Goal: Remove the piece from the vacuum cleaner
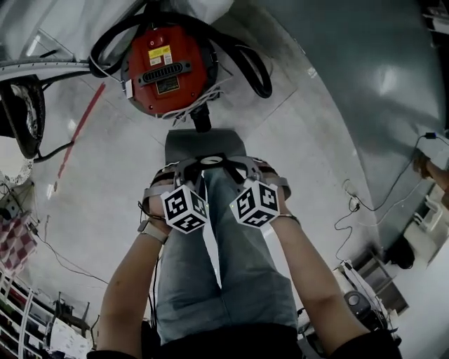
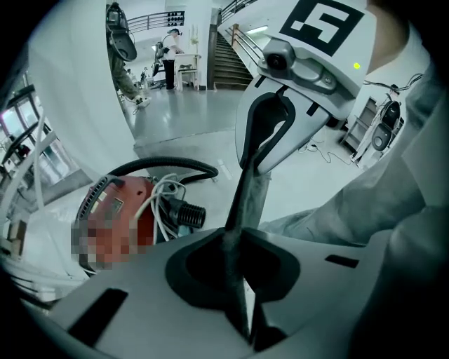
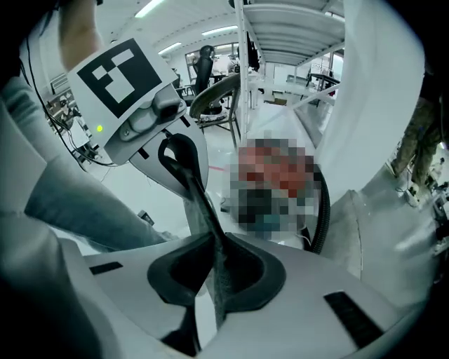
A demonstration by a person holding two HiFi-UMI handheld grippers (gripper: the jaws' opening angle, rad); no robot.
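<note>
The red vacuum cleaner [image 1: 167, 66] stands on the floor ahead of me, its ribbed black port [image 2: 186, 214] facing my way. A flat grey piece [image 1: 205, 145] hangs free of it, stretched between both grippers above my knees. My left gripper [image 1: 184, 168] is shut on the piece's left edge and my right gripper [image 1: 242, 167] on its right edge. In the left gripper view the piece [image 2: 247, 203] shows edge-on, running from my own jaws [image 2: 242, 280] up to the right gripper [image 2: 270, 133]. The right gripper view mirrors this, with the piece [image 3: 200, 203] pinched in its jaws [image 3: 214, 280].
A black hose [image 1: 245, 56] loops around the vacuum, and a white cord [image 2: 160, 200] lies on top of it. A red tape line [image 1: 81, 126] crosses the floor at left. Cables [image 1: 379, 203] trail at right. White shelving [image 3: 280, 21] stands nearby; stairs [image 2: 231, 63] rise beyond.
</note>
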